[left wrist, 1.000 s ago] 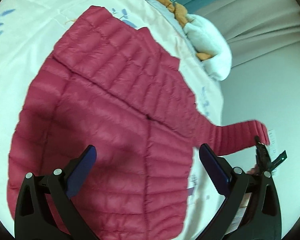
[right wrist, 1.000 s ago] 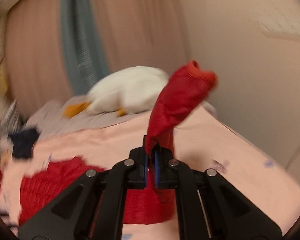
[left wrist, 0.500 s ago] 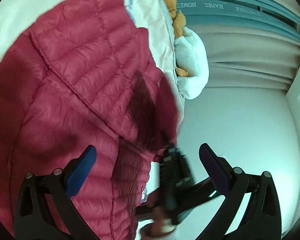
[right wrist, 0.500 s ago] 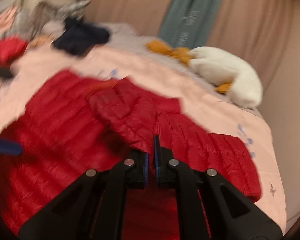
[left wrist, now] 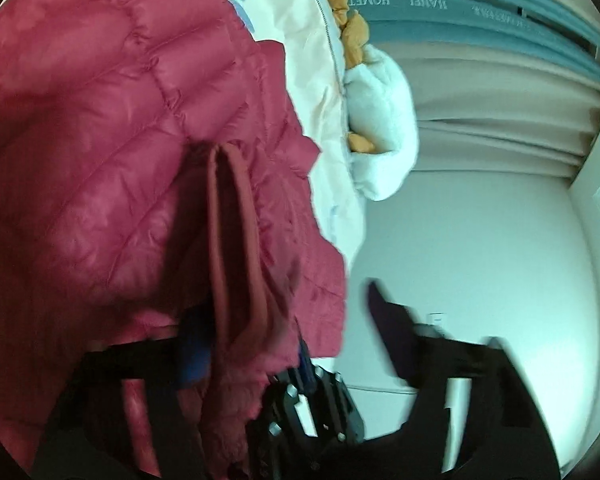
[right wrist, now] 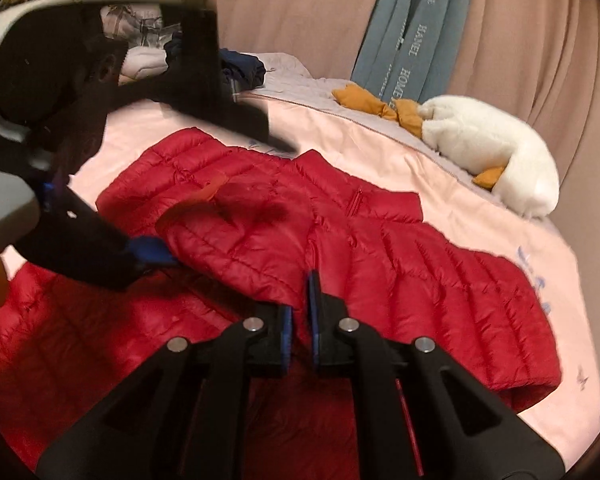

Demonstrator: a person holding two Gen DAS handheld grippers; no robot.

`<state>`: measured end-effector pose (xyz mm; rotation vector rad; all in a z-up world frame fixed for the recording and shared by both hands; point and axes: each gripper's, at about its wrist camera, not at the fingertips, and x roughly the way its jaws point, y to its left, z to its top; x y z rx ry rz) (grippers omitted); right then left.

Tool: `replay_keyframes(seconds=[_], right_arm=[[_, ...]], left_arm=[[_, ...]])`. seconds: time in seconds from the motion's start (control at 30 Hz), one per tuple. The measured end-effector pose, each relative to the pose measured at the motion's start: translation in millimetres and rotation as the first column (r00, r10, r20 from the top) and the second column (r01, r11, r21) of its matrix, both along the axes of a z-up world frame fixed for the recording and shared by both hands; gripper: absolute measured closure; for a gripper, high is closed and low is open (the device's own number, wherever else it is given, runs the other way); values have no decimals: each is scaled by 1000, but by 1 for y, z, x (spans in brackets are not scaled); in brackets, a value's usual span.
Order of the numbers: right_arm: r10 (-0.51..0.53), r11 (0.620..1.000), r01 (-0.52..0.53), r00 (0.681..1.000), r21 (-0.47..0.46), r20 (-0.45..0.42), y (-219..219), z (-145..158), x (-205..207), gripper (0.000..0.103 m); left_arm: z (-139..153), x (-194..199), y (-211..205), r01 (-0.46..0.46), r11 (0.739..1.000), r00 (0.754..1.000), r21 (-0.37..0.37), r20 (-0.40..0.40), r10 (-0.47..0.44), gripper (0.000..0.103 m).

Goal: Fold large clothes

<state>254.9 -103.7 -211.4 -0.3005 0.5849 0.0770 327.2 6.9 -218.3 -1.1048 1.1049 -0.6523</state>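
Note:
A red quilted puffer jacket (right wrist: 400,264) lies spread on the pink bed sheet (right wrist: 440,168). One sleeve (right wrist: 236,240) is folded across its body, with the cuff (left wrist: 236,240) pointing to the far left. My right gripper (right wrist: 300,320) is low over the jacket. Its jaws are just starting to open, a narrow gap apart, with sleeve fabric still between the pads. It also shows in the left wrist view (left wrist: 304,364). My left gripper (left wrist: 288,332) straddles the cuff and its jaws are closing. In the right wrist view the left gripper (right wrist: 216,200) has one pad at the cuff's edge and the other still off it.
A white plush goose (right wrist: 492,152) with orange feet lies at the far right side of the bed. A teal scarf (right wrist: 412,36) hangs over beige curtains behind it. Loose clothes (right wrist: 236,68) are piled at the back left. The bed edge drops off on the right.
My right gripper brought the raised sleeve down and laid it across the jacket. My left gripper came in over the cuff and its jaws narrowed.

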Motion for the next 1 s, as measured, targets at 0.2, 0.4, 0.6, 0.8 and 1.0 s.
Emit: replay_keyframes(seconds=[0.2, 0.4, 0.6, 0.8, 1.0], right_arm=[[-25, 990, 27, 1000, 141, -18, -25, 11, -8, 37], [-125, 900, 107, 992, 423, 16, -112, 51, -29, 35], [-289, 818, 324, 946, 476, -146, -179, 37, 7, 58], [-337, 828, 391, 920, 401, -202, -192, 8, 16, 63], [-366, 833, 435, 897, 342, -250, -200, -23, 24, 63]], left_arm=[[20, 6, 1, -57, 972, 996, 227, 75, 41, 92], [55, 7, 23, -119, 902, 975, 414, 221, 27, 92], [45, 16, 43, -137, 860, 979, 491, 200, 42, 92], [17, 25, 56, -115, 826, 991, 552, 121, 57, 91], [-2, 20, 57, -79, 809, 993, 582, 114, 14, 85]])
